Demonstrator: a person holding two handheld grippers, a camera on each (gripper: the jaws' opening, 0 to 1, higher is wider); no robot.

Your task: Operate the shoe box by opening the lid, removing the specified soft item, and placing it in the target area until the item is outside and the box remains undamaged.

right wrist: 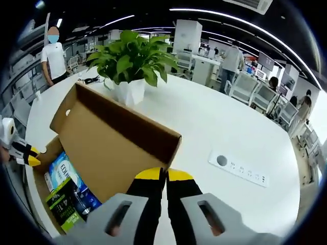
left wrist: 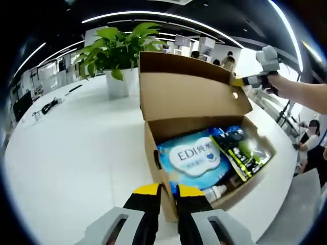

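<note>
box: we see the cardboard shoe box [left wrist: 204,168] on the white table [left wrist: 76,153], lid [left wrist: 189,97] swung up and standing open.
left gripper: the left gripper [left wrist: 168,191] has its jaws pressed together on the box's near corner wall; we read it as bracing the box.
right gripper: the right gripper [right wrist: 164,176] has its jaws closed over the lid's free edge, holding it up.
soft item: blue wipes pack [left wrist: 194,158] lies flat inside the box, beside a dark green packet [left wrist: 240,150] on its right; a small bottle [left wrist: 214,191] sits near the front wall.
risk lid: pulling it farther back could crease or tear the hinge fold.
risk corner: a hard pinch may crush the wall.
risk release: if we let go, the lid may drop over the pack.
risk pick: the neighbouring packet could snag and come out too.
bystander: potted plant [right wrist: 130,64] stands just beyond the box.
</note>
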